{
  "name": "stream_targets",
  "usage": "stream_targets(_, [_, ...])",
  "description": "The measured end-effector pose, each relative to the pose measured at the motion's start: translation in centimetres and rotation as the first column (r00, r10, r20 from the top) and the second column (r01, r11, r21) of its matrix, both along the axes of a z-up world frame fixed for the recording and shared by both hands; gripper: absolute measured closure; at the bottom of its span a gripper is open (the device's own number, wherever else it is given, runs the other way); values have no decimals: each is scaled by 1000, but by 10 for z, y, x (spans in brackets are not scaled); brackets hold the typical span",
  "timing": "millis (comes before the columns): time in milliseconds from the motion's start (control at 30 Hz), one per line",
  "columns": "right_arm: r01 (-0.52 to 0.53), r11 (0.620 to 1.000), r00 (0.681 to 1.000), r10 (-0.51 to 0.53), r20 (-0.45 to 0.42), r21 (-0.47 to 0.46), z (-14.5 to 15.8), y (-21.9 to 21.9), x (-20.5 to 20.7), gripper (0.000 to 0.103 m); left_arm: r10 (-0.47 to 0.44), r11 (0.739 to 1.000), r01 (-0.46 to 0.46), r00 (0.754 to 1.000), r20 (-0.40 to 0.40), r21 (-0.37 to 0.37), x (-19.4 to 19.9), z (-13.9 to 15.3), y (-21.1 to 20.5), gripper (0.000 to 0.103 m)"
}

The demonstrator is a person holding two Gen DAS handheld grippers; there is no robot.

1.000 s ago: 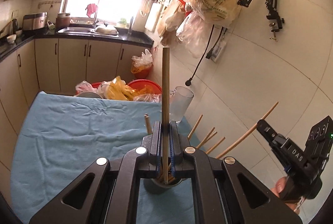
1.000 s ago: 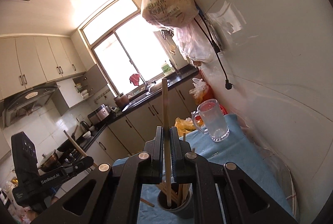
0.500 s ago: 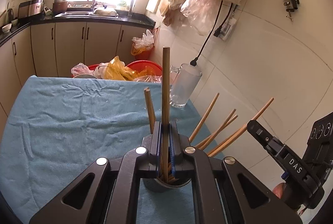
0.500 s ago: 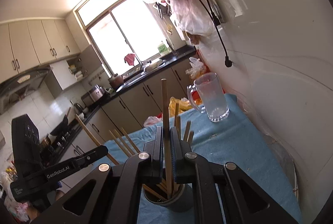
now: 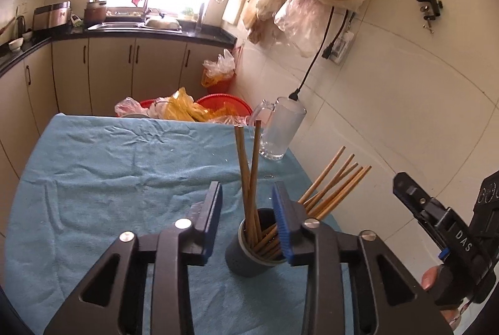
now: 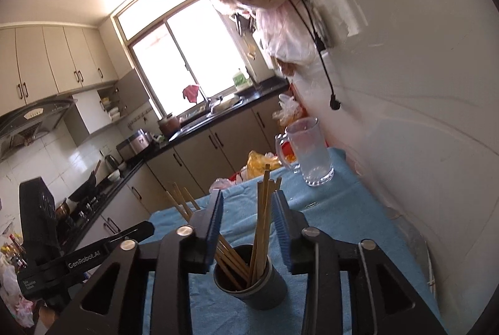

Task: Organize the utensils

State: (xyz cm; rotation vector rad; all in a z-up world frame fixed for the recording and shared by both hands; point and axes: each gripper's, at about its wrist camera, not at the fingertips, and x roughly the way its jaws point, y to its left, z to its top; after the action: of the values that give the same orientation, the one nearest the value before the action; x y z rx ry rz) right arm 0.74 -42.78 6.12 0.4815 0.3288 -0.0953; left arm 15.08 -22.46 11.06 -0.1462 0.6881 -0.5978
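Observation:
A dark grey cup (image 5: 252, 244) stands on the blue cloth and holds several wooden chopsticks. Two chopsticks (image 5: 248, 166) stand nearly upright in it, and the others (image 5: 336, 185) lean right. My left gripper (image 5: 247, 191) hovers just over the cup. Its jaws are opening, and the upright pair stands between the blue pads, untouched. My right gripper (image 6: 248, 201) is over the same cup (image 6: 252, 285) from the other side. Its jaws are opening too, around upright chopsticks (image 6: 263, 210) that it does not press.
A glass mug (image 5: 280, 129) stands at the cloth's far right corner by the tiled wall. Red basins with plastic bags (image 5: 218, 107) sit beyond the table's far edge. The blue cloth (image 5: 109, 179) spreads out to the left of the cup.
Each gripper was shut on one chopstick and sank toward the cup. Both now have parted jaws, and the chopsticks stand loose in the cup.

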Motion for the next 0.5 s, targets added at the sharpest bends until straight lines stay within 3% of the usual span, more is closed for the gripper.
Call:
stream_targets(100, [22, 1000, 1000, -22, 14, -14, 3, 5, -19, 56, 16, 1000, -16, 999, 31, 8, -18, 3, 12, 60])
stream_targets(267, [68, 993, 998, -69, -8, -92, -4, 20, -53, 38, 89, 994, -97, 989, 121, 60, -58, -4, 36, 35])
stream_targets(333, [80, 989, 996, -84, -26, -126, -10, 28, -65, 30, 112, 990, -123, 984, 137, 74, -74, -12, 49, 33])
stream_targets(500, [85, 974, 992, -102, -71, -208, -29, 48, -91, 20, 157, 977, -175, 978, 139, 123, -106, -35, 73, 26])
